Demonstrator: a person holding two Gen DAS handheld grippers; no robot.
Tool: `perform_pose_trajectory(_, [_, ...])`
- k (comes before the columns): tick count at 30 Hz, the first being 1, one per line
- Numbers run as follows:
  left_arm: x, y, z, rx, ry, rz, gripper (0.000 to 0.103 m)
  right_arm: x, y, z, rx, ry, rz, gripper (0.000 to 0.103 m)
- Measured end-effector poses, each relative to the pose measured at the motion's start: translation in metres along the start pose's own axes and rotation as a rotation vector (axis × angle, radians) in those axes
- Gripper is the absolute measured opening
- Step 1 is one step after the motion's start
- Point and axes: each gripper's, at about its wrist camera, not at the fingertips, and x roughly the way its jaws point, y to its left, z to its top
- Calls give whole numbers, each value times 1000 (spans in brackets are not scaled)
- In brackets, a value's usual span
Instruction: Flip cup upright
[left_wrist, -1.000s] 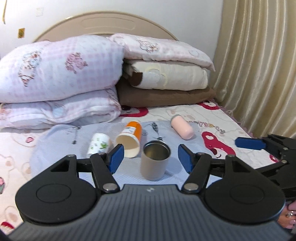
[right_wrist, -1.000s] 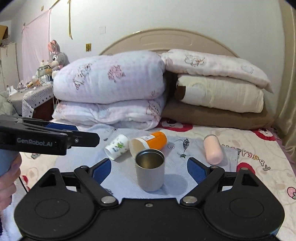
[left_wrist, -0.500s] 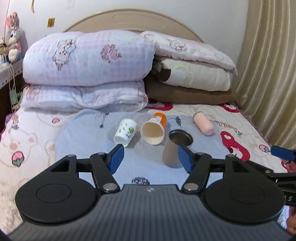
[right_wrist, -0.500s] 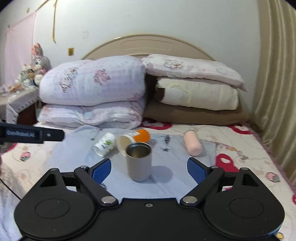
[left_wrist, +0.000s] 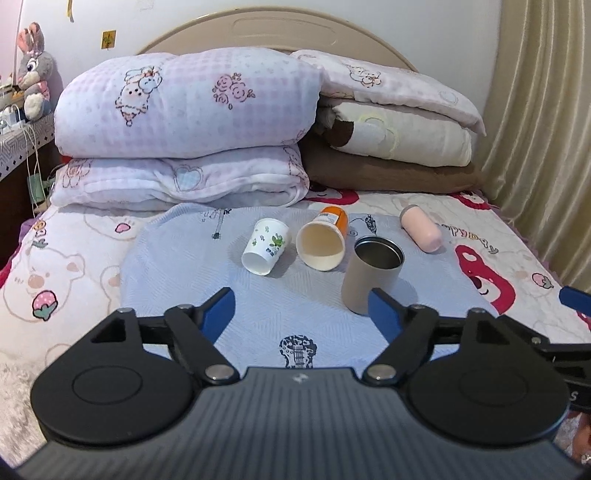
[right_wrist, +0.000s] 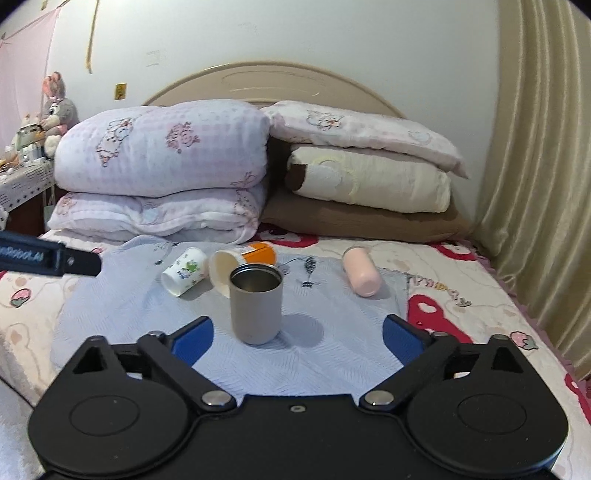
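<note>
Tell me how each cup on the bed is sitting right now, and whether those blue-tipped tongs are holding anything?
Grey metal cup: upright, mouth open upward.
White floral paper cup: on its side.
Orange cup: on its side, mouth toward the cameras.
Pink cup: on its side.
Left tongs: open, holding nothing.
Right tongs: open, holding nothing.

The lower right side of the grey cup (left_wrist: 371, 275) is covered by a blue finger pad (left_wrist: 384, 314) in the left wrist view. In the right wrist view the orange cup (right_wrist: 258, 253) is partly hidden behind it. Print on the white paper cup (left_wrist: 266, 245) is too small to be read. The left gripper (right_wrist: 44, 256) is cut off by the picture's edge; its jaw spacing cannot be told there.
</note>
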Motion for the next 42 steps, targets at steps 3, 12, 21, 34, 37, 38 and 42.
perform_pose_trajectory(3, [2, 1, -3, -10, 6, -1, 91, 2, 0, -1, 1, 6, -16, 102])
perform_pose_trajectory(12, [8, -2, -8, 8, 27, 46, 96, 4, -4, -5, 33, 27, -25, 102])
perform_pose_trajectory(21, [17, -4, -13, 1, 72, 52, 98, 4, -7, -7, 51, 38, -30, 102])
perform_pose_trajectory(34, [31, -10, -19, 41, 103, 100, 99, 11, -4, -8, 49, 66, -54, 102])
perform_pose_trajectory(37, [36, -9, -21, 54, 114, 106, 99, 13, -4, -8, 55, 73, -59, 102])
perform_pose_trajectory(38, [37, -9, -22, 55, 118, 112, 99, 14, -5, -8, 55, 75, -60, 102])
perform_pose_trajectory(42, [43, -3, -21, 25, 135, 119, 99, 15, -5, -7, 60, 79, -60, 102])
